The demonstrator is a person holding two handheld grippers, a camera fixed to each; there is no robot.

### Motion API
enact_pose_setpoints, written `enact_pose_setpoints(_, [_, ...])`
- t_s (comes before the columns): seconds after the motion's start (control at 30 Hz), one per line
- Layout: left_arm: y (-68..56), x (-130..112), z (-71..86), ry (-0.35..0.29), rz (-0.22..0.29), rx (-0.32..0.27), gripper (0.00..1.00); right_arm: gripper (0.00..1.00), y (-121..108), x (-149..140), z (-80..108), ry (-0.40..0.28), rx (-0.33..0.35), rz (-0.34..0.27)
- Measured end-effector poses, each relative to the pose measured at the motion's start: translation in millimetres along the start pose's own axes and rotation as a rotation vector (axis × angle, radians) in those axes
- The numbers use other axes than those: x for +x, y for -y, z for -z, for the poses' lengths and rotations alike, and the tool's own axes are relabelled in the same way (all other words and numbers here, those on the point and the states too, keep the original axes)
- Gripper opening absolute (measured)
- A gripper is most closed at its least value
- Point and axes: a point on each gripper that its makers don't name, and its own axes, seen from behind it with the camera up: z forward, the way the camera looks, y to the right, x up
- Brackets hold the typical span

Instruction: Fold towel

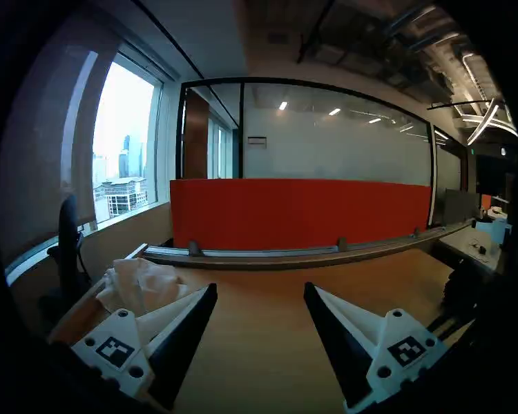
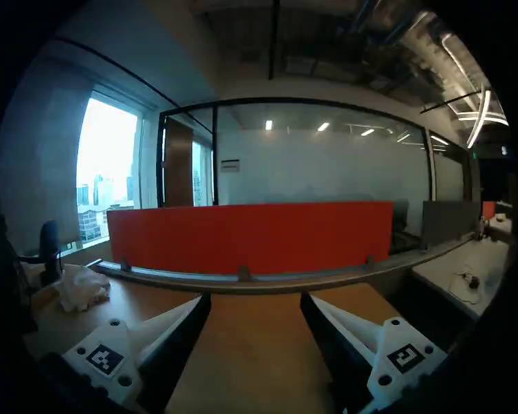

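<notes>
A crumpled pale towel (image 1: 140, 284) lies in a heap at the far left of the wooden desk (image 1: 273, 324). In the right gripper view the same towel (image 2: 83, 286) sits farther off to the left. My left gripper (image 1: 260, 293) is open above the desk, with its left finger just right of the towel and nothing between the fingers. Over the desk's middle, my right gripper (image 2: 255, 300) is open too, well right of the towel and holding nothing.
A red divider panel (image 1: 300, 212) on a metal rail runs along the desk's far edge. A black chair (image 1: 69, 255) stands left of the desk by the window. A white desk (image 2: 466, 272) with small items lies to the right, across a gap.
</notes>
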Motion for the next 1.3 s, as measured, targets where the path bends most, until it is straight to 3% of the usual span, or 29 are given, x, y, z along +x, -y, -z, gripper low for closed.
enact_pose_setpoints(0.37, [0.5, -33.7, -6.1, 0.009, 0.014, -0.010, 0.93, 1.00, 12.7, -12.2, 0.9, 0.001, -0.022, 0.008])
enact_pose_setpoints(0.67, [4.2, -67.1, -11.7, -0.018, -0.004, -0.014, 0.93, 1.00, 8.1, -32.0, 10.1, -0.008, -0.064, -0.008])
enact_pose_setpoints(1.07, [10.7, -113.9, -16.0, -0.060, 0.014, 0.009, 0.93, 1.00, 18.4, -57.8, 9.2, -0.011, -0.049, 0.006])
enact_pose_setpoints(1.3, [16.1, -134.7, -18.8, -0.083, 0.003, 0.033, 0.93, 1.00, 23.9, -54.4, 2.3, -0.018, -0.036, 0.026])
